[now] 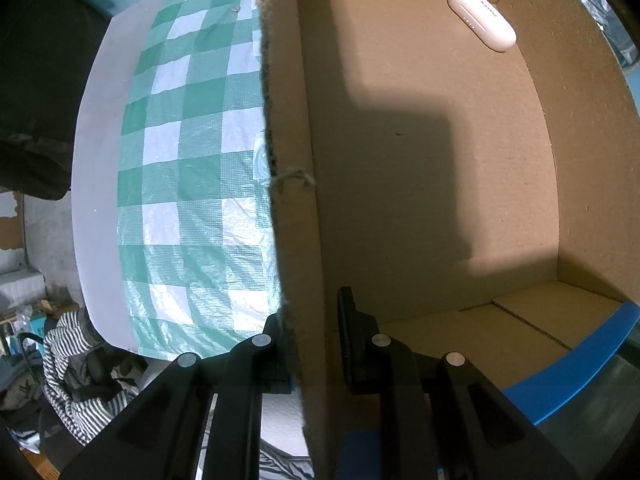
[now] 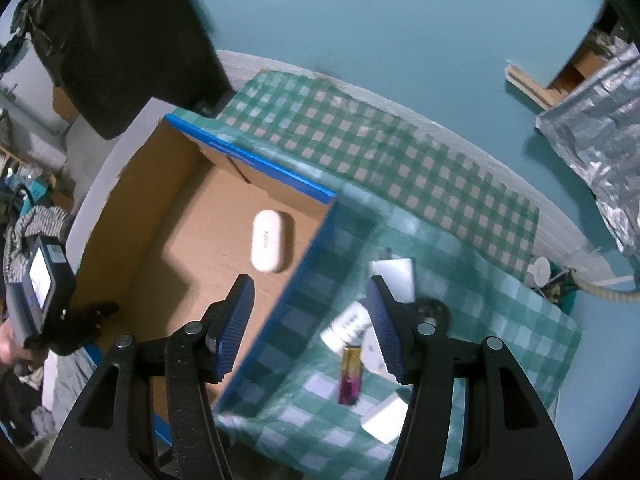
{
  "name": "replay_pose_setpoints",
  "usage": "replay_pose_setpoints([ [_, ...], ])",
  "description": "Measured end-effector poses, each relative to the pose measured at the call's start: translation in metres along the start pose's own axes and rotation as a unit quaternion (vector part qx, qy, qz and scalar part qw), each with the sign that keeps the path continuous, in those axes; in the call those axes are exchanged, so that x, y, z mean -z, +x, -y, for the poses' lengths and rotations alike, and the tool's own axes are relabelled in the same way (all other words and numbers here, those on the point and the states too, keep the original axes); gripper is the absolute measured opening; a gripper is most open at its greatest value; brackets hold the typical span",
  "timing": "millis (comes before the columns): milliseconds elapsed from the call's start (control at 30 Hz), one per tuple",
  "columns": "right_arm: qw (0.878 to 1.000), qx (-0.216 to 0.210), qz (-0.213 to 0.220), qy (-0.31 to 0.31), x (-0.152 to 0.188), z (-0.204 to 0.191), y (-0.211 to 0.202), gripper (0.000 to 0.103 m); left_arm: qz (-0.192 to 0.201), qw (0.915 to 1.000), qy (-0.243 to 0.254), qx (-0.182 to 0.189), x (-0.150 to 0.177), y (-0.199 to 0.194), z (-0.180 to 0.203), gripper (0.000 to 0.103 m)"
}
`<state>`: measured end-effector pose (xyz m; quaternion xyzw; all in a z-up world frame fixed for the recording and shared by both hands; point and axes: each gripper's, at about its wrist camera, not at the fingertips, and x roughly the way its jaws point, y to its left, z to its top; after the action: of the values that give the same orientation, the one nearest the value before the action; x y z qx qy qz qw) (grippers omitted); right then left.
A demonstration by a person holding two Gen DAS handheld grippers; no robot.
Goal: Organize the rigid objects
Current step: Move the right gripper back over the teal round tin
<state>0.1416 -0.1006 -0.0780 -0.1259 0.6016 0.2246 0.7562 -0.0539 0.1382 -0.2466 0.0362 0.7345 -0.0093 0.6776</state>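
right now my left gripper (image 1: 310,340) pinches the side wall of the open brown cardboard box (image 1: 440,152), one finger inside, one outside. the white oval plastic case (image 2: 267,246) lies on the box floor. my right gripper (image 2: 310,322) hangs wide apart above the blue box edge, near a small purple-and-yellow battery (image 2: 349,376) on the green checked bench cloth (image 2: 440,184).

Case (image 2: 267,246) inside box (image 2: 304,236), bottle (image 2: 347,325) right of box

White oval case (image 2: 267,246) lies flat inside the cardboard box (image 2: 160,184); a purple-yellow tube (image 2: 349,375) and white packs (image 2: 394,283) sit outside it.
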Motion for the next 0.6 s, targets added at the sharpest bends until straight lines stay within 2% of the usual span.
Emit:
replay_pose_setpoints([
  [233,0.999,0.024,-0.004,0.029,0.033,0.032,-0.011,0.061,0.000,1.0000,-0.001,0.001,0.000,0.000,0.000,0.016],
  [600,0.993,0.043,-0.034,0.100,0.090,0.088,0.002,0.061,0.000,1.0000,0.002,-0.001,-0.001,0.001,0.002,0.016],
])
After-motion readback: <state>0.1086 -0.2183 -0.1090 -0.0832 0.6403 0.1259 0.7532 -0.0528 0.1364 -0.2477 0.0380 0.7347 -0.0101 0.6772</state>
